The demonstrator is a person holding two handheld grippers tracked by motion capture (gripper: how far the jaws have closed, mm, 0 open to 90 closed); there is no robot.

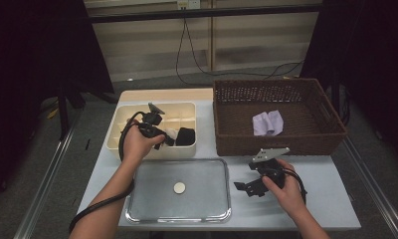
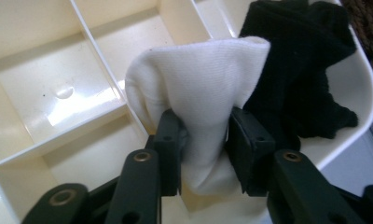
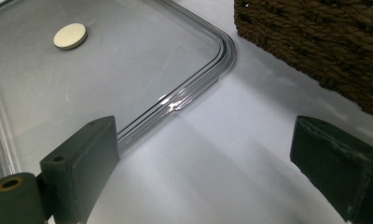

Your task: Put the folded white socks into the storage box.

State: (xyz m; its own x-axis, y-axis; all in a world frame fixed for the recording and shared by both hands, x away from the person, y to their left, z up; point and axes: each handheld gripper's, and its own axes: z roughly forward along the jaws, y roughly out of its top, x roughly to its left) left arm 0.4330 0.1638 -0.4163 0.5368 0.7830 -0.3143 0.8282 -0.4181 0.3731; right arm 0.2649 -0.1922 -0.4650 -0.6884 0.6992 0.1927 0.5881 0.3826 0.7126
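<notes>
A white sock (image 2: pixel 198 88) stands bunched in a near compartment of the cream divided box (image 2: pixel 58 121), next to a black sock (image 2: pixel 296 84). My left gripper (image 2: pixel 204 144) is shut on the white sock, its pads pinching the sock's lower part from both sides. In the high view the left gripper (image 1: pixel 163 139) reaches into the cream box (image 1: pixel 118 130) at its front right, beside the black sock (image 1: pixel 185 136). My right gripper (image 3: pixel 203 158) is open over bare table by the metal tray's corner (image 3: pixel 222 46), with nothing between its fingers. It points left at the tray, the right gripper (image 1: pixel 244 188) low over the table.
A metal tray (image 1: pixel 152 199) with a small cream disc (image 1: pixel 179 187) lies at the table's front. A brown wicker basket (image 1: pixel 331 124) at the back right holds a lilac cloth (image 1: pixel 267 123). Cables trail from both grippers.
</notes>
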